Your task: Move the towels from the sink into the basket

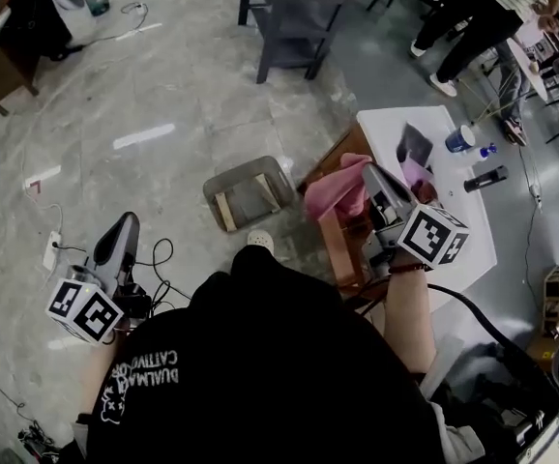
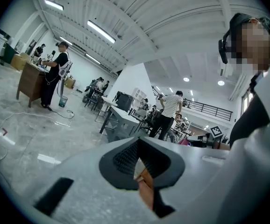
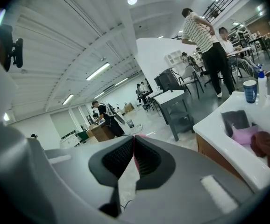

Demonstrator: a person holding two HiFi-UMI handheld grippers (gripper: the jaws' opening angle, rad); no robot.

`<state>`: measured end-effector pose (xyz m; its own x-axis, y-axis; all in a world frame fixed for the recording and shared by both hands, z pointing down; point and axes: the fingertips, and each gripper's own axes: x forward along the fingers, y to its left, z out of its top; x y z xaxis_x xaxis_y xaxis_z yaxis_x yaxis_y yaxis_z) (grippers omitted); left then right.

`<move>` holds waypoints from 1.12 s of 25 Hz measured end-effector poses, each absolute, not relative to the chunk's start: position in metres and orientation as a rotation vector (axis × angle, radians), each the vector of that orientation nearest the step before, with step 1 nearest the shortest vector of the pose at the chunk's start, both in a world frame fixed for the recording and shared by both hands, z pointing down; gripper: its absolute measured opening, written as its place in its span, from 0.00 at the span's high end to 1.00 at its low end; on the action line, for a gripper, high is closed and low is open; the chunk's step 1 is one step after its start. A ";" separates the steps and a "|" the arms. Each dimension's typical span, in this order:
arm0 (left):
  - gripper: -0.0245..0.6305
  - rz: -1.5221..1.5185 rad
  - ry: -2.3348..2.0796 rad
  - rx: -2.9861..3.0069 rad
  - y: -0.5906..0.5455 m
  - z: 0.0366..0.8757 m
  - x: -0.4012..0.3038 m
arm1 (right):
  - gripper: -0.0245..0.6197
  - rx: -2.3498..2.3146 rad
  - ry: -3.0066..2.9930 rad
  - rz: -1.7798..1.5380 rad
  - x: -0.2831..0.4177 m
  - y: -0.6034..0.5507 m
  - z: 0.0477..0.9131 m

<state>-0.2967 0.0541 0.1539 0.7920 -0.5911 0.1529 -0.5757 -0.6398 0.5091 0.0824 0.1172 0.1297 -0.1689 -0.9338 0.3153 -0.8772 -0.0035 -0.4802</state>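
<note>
My right gripper (image 1: 369,171) is shut on a pink towel (image 1: 339,189), which hangs bunched from its jaws beside the white counter (image 1: 386,127). In the right gripper view the gripper (image 3: 134,138) has a pink sliver of that towel (image 3: 136,161) between its pads. The sink (image 3: 228,125) holds a dark towel (image 3: 236,118), a pink one (image 3: 244,134) and a dark red one (image 3: 268,146). A grey basket (image 1: 233,174) stands on the floor left of the counter. My left gripper (image 1: 126,226) is low at the left, shut and holding nothing, far from both (image 2: 138,140).
A blue cup (image 1: 459,139), a small blue bottle (image 1: 487,149) and a black bottle (image 1: 485,178) stand on the counter past the sink. A grey table (image 1: 294,17) is farther back. People stand at the upper right (image 1: 473,17). Cables (image 1: 154,259) lie on the floor by my left gripper.
</note>
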 end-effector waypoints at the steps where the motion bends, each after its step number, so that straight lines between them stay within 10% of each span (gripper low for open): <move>1: 0.96 -0.035 -0.872 2.427 0.051 0.155 -0.295 | 0.94 -1.954 2.158 -0.915 0.083 0.112 0.132; 28: 0.96 -0.136 -1.173 2.302 -0.094 0.141 -0.217 | 0.94 -1.626 2.525 -0.975 0.145 -0.128 0.134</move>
<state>-0.2167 -0.0942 0.1407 0.6146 -0.7741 0.1520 -0.7185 -0.4698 0.5129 0.1451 -0.1278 0.1337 -0.4697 -0.8186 0.3304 -0.8282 0.2790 -0.4860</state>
